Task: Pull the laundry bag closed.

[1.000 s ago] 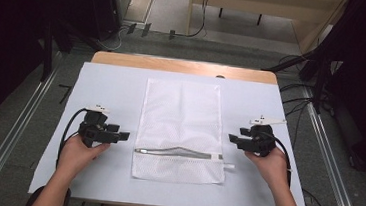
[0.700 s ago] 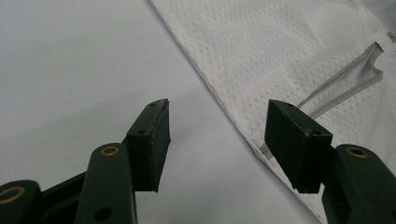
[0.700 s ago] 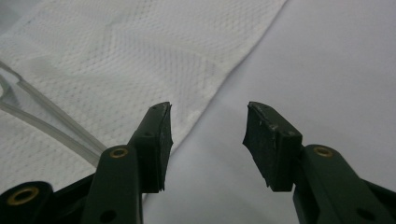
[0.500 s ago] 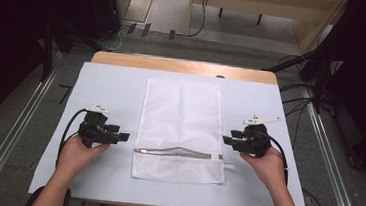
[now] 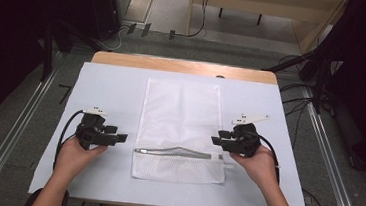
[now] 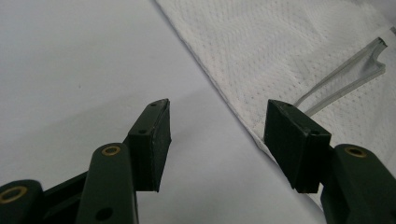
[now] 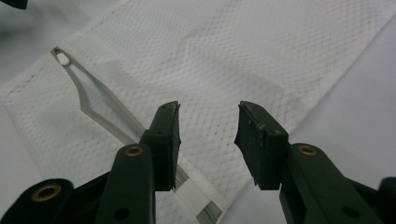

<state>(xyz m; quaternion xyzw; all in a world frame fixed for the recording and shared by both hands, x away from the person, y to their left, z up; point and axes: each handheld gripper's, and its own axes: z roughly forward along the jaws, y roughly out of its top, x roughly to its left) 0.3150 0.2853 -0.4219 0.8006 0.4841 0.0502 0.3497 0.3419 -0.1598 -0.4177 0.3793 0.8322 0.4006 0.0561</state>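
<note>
A white mesh bag (image 5: 179, 128) lies flat on the table (image 5: 270, 115). Its zipper (image 5: 179, 153) runs across near the person's end. The left gripper (image 5: 117, 138) is left of the bag. The right gripper (image 5: 216, 139) sits at the bag's right edge, its jaws just closing, apart.

The left tool (image 5: 117, 138) and the right tool (image 5: 216, 140) are black, each with two thick flat-ended jaws. Small gold rings sit in the jaw arms. A black cable loops from each tool. White plates sit on top. The person's forearms are bare.
</note>
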